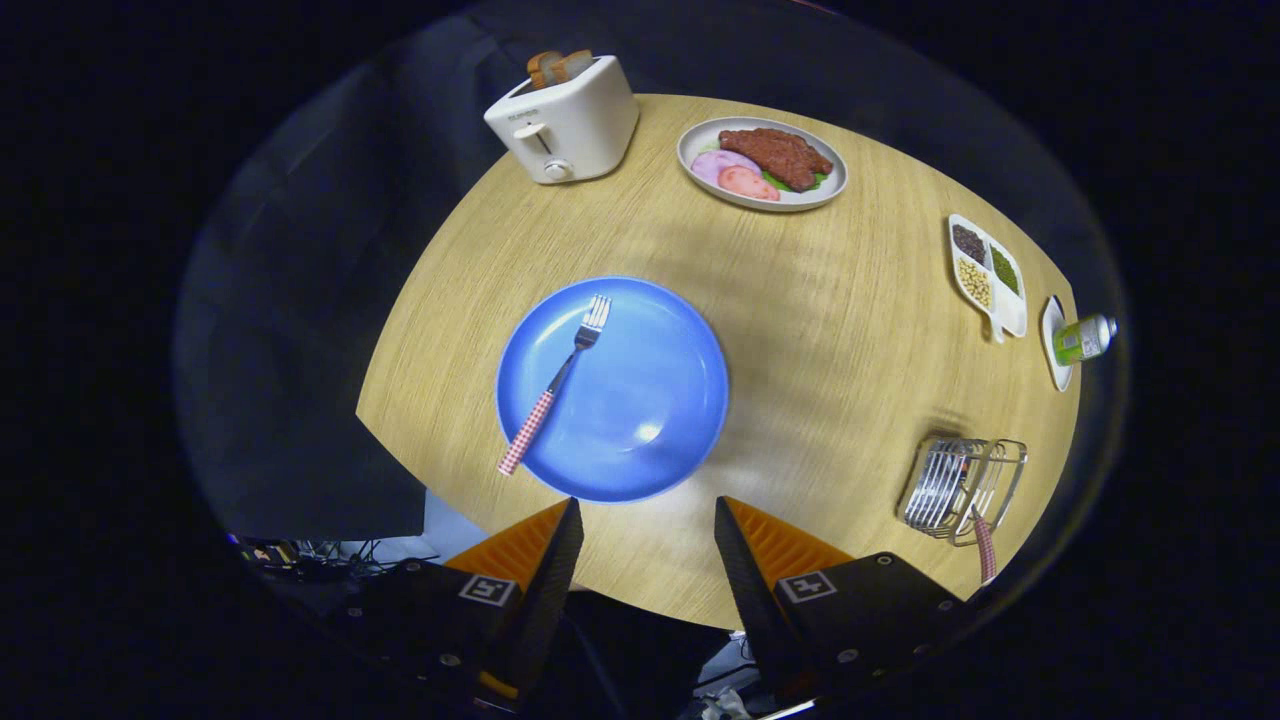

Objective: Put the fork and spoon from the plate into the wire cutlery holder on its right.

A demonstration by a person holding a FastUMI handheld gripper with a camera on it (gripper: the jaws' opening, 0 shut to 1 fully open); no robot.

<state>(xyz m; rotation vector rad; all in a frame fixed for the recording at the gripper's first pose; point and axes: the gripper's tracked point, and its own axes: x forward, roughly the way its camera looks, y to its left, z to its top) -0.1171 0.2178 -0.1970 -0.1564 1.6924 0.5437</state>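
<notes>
Tongs (648,510) spread wide, nothing between the two fingers, up above the near edge of a round wooden table (800,300). Just ahead of the fingers: a big blue plate (650,400). On the plate's left side: a fork (560,385) with a red-and-white check handle, prongs up toward the far side, handle end poking out over the plate's near left rim. Off to the right of the plate, well apart from it: a wire cutlery holder (962,488), close to the table's right edge. Sticking out of the holder's near side: another red-and-white check handle (985,548), likely the spoon, bowl end hidden. Far beyond the plate: a white toaster (562,120) with two slices of bread on top. To its right: a pale plate of pretend meat and ham (765,165). Farther right, by the table's edge: a little white tray of beans and seeds (988,272). Just beside that: a small green bottle (1085,338) lying on a small white dish (1052,345).
</notes>
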